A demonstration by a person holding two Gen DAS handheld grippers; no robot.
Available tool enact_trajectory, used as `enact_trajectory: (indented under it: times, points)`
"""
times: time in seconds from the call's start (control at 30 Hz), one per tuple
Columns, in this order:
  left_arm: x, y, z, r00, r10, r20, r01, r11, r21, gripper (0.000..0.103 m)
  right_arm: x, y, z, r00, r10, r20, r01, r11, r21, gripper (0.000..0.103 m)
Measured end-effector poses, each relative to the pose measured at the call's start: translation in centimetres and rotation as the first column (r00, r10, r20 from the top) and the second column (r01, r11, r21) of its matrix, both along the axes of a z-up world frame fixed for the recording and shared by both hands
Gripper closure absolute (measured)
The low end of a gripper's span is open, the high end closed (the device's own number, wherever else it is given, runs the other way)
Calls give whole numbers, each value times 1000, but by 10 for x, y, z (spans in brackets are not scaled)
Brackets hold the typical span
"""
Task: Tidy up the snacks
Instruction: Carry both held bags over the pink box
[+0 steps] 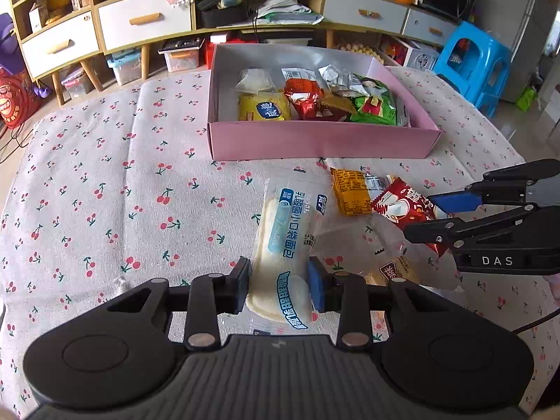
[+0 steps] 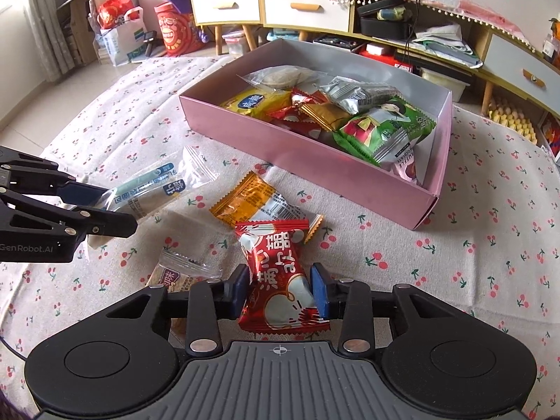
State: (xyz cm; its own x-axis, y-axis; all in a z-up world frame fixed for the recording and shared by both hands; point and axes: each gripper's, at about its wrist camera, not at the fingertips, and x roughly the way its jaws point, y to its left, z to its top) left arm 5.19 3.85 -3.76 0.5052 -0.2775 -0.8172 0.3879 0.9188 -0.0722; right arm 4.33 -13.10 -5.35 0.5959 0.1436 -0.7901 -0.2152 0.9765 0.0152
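Left wrist view: white bread packet (image 1: 285, 241) lies on the cherry-print cloth (image 1: 105, 192), long axis running 12 to 6 o'clock with a slight lean toward 1, its near end between the pads of the left gripper (image 1: 280, 288). Both blue pads press the packet's sides, so the jaws stand narrowly apart and clamped on it (the packet bulges a little between them). Right wrist view: red candy packet (image 2: 280, 276) with its long axis roughly 12 to 6 o'clock, top seam toward 12, lower half pinched between the pads of the right gripper (image 2: 281, 292); jaws narrow, closed onto it. Its upper end overlaps an orange packet (image 2: 252, 203) lying flat at 11 o'clock from it. A small clear-wrapped biscuit packet (image 2: 182, 273) lies at 9 o'clock of the right gripper, untouched. The pink box (image 1: 322, 140) sits at 12 o'clock in the left view, open-topped, already holding yellow, red, green and silver packets. In the right view the left gripper enters from 9 o'clock with the bread packet in its pads.
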Motion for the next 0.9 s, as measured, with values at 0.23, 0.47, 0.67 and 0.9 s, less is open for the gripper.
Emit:
enact_trajectory:
  times: [0.23,0.47,0.67,0.9]
  points:
    - [6,3,6,1000,28,-11,-28,999,-20,72,2,-5,14,1000,-25,3,25,998,49,67]
    - [17,12,22,997,82,5,-81,993,-84,72,9,-20,31,997,-77,10,75,988,134,67]
    - [34,15,27,990,144,-4,-143,981,-134,72,20,-36,47,988,-152,33,142,968,205,67]
    - [48,7,35,981,194,17,-186,962,-199,72,39,-47,61,970,-236,51,211,931,298,67]
